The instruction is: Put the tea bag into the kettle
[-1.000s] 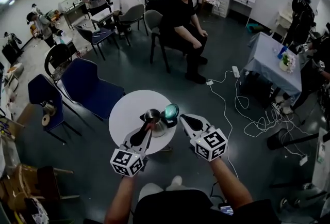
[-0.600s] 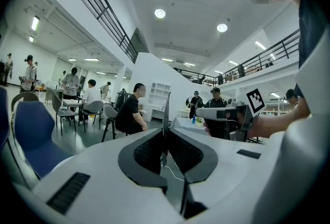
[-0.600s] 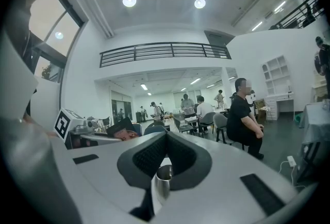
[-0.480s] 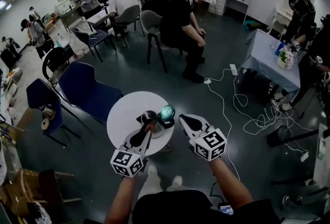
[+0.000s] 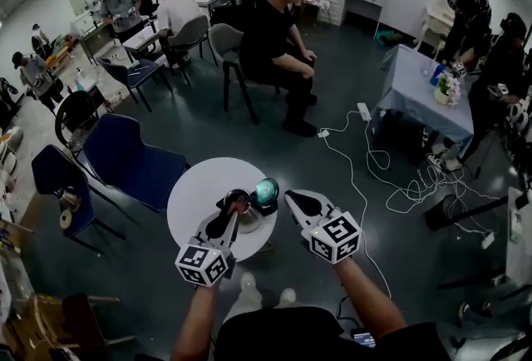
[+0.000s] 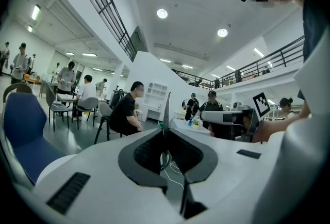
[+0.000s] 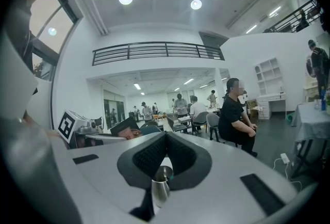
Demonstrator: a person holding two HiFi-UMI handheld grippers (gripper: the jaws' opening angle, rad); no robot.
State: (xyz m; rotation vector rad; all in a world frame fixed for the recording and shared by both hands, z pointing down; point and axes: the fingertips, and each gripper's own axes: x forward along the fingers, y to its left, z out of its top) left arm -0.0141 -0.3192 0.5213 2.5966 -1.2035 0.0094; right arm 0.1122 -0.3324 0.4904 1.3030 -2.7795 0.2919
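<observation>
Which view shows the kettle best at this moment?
The head view: the steel kettle stands on the round table, seen from above. The right gripper view catches just a steel part of it behind its jaws; the left gripper view shows none.

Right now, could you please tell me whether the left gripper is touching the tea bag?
Touching. The left gripper view shows the left gripper with its jaws closed on the thin tea bag, which sticks out past their tips.
</observation>
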